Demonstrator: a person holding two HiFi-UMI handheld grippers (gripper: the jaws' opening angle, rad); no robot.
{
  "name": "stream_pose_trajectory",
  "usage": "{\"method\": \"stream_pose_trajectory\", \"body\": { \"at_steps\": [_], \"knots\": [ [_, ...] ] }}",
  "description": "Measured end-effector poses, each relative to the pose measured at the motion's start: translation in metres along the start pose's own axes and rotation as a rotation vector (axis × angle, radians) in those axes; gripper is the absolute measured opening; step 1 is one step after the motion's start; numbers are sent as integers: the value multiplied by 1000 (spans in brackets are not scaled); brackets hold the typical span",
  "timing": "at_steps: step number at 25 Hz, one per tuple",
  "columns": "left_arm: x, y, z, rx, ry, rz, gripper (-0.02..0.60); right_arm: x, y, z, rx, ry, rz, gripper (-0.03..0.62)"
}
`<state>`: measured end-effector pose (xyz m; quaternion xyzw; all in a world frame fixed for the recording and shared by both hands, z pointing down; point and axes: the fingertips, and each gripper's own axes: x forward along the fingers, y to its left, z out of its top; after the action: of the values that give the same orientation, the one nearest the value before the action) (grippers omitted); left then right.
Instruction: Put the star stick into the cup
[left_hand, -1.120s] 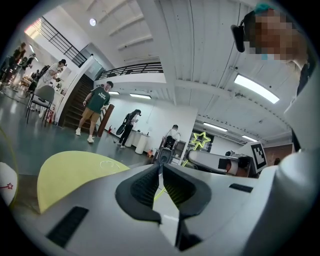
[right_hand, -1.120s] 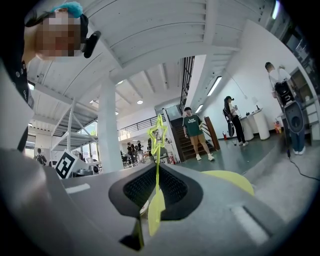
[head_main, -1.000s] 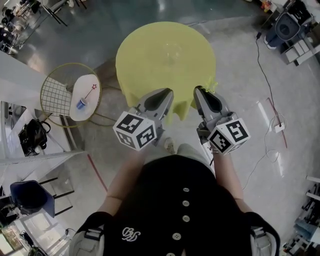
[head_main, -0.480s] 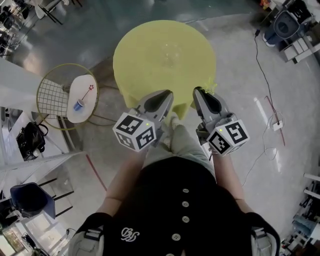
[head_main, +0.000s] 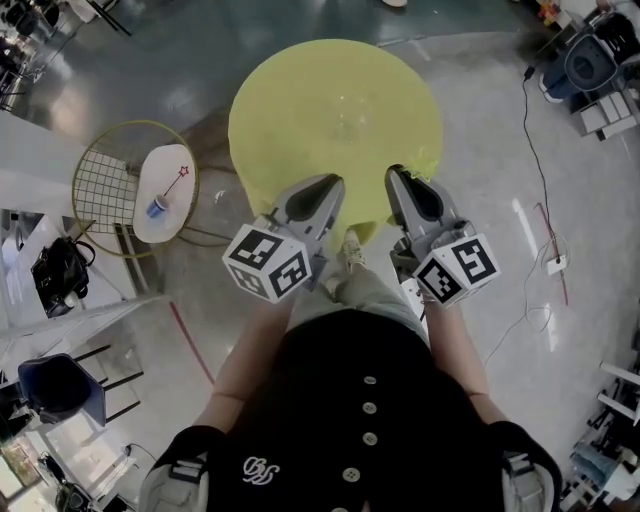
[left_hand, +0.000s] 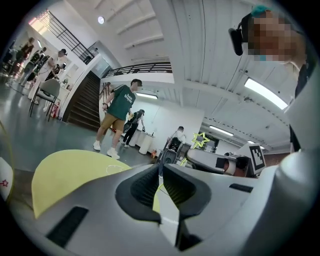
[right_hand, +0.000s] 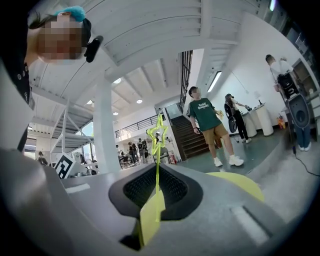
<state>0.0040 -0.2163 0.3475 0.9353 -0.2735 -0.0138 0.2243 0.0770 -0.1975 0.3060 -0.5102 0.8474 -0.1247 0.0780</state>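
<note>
Holding the star stick (right_hand: 159, 132) by the counter (head_main: 290, 110).
My right fingers (right_hand: 141, 187) pinch it; left fingers (left_hand: 145, 184) closed, empty; cup (head_main: 347, 112) on counter.

A: How many grippers?
B: Two: the left hand-held gripper (head_main: 333, 184) and the right hand-held gripper (head_main: 396, 177).
A: Star sticks?
B: Two: a green star stick (right_hand: 157, 170) and a red star stick (head_main: 180, 177).
A: Cups?
B: Two: a blue cup (head_main: 157, 208) and a clear cup (head_main: 347, 113).
</note>
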Motion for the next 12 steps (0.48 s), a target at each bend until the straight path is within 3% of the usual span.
{"method": "stream_pose_trajectory", "body": {
  "at_steps": [12],
  "knots": [
    [57, 29, 22, -15, -18, 30, 34, 49, -60, 20, 25, 8, 42, 15]
  ]
}}
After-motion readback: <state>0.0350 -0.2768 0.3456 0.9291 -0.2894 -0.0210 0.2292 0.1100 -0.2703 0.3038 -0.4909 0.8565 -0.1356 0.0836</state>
